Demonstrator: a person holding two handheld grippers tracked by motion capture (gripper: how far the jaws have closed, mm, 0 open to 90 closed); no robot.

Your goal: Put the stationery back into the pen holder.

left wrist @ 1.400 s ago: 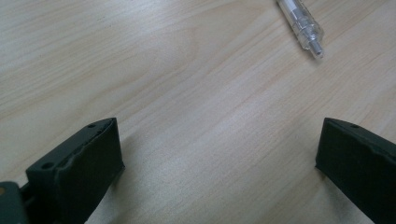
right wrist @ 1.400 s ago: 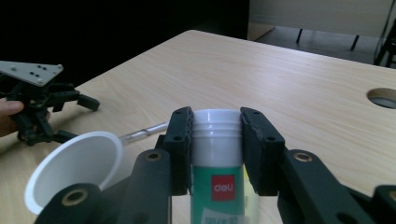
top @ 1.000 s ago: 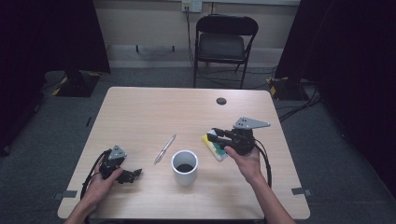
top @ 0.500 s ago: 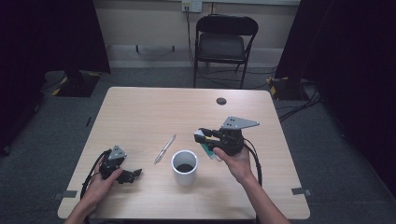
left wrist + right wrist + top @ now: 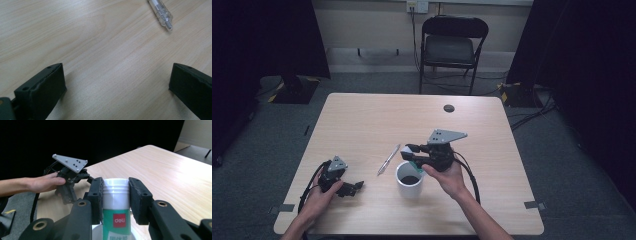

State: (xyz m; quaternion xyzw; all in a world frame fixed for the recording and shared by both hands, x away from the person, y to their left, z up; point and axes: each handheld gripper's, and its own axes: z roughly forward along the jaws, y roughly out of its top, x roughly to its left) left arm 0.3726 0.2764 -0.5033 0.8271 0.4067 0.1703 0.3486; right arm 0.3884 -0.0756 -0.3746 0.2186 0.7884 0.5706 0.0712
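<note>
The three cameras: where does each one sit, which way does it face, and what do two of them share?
High view: above the person's side, looking forward and down on the light wooden table; both forearms and both tongs enter from below.
Left gripper view: rides on the left tongs, low over the wood, jaws wide apart, facing the clear plastic pen.
Right gripper view: rides on the right tongs, which clamp a white, green-labelled glue stick; the other hand lies beyond.
Shared: the high and left gripper views both show the pen.

Matt pale wood-grain laminate table; clear glossy plastic pen; smooth white-and-green plastic bottle with glossy printed label; rough matt black gripper pads.
</note>
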